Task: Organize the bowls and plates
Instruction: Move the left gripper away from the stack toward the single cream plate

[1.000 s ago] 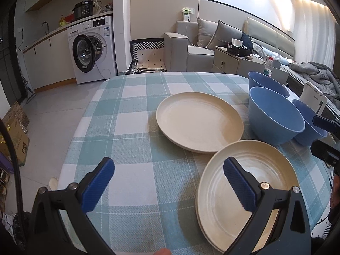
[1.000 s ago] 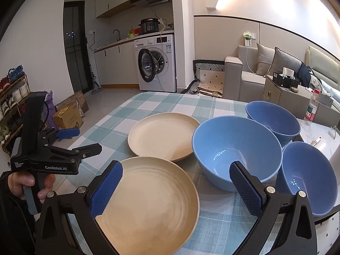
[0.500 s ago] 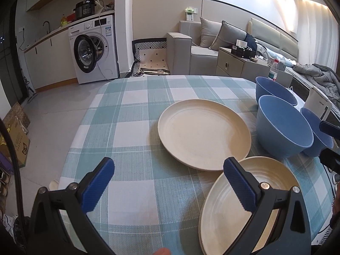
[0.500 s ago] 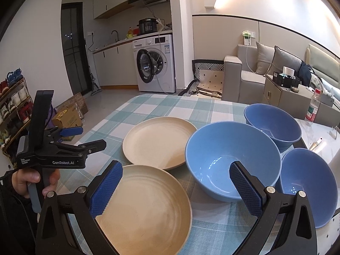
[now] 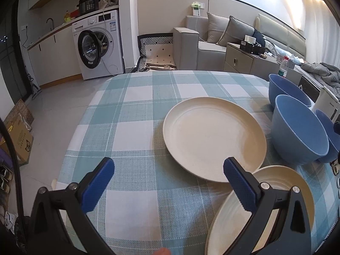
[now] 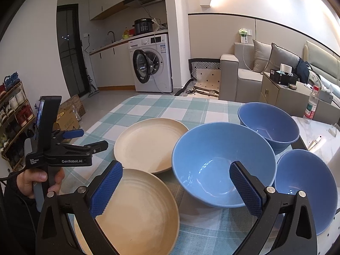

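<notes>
Both hand-held grippers pulled back, nothing grasped.
Left hand-held gripper (image 5: 167, 182) and right hand-held gripper (image 6: 176, 187) spread; near round cream plate (image 6: 144, 210) now lower right, unstacked.

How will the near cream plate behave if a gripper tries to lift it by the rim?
The near plate looks rigid, so it should keep its shape. Its matte surface probably gives fair grip to the ribbed fingers. It is wide and shallow, so a pinch at one edge will likely let the far side sag; its low rim lies close to the cloth, leaving little room underneath.

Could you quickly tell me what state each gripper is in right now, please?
Left gripper: open, holding nothing.
Right gripper: open, holding nothing.
</notes>
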`<state>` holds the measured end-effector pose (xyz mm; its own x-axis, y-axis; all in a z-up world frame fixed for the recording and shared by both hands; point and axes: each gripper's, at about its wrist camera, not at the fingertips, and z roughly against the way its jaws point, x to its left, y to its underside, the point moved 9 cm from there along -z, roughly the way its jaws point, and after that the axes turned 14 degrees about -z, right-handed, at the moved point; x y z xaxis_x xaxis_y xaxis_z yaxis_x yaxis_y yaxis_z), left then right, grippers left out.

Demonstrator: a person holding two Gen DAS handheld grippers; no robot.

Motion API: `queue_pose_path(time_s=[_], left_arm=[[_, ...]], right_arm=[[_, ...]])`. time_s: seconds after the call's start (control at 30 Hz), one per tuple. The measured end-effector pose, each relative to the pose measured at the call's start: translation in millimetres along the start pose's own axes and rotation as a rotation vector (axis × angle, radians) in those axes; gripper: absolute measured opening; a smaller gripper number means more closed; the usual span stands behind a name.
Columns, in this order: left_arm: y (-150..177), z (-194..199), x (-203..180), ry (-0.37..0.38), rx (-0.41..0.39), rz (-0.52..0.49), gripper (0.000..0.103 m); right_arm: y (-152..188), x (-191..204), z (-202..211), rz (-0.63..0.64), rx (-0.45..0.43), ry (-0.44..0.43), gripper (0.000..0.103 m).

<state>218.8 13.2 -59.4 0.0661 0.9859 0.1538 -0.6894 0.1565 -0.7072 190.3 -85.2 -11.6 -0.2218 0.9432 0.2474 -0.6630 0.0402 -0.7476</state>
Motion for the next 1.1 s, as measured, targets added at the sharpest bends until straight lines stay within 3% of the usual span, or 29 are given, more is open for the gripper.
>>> queue_pose_path(time_s=[0.73,1.1], left_arm=[[14,-55,15,-0.010,0.083,0.063,0.103],[20,-57,18,-0.014,0.099,0.047,0.103]], right_arm=[[-6,-17,-33,-0.015,0.035,0.031,0.102],[-6,-16,-33,-0.010,0.039,0.038,0.102]])
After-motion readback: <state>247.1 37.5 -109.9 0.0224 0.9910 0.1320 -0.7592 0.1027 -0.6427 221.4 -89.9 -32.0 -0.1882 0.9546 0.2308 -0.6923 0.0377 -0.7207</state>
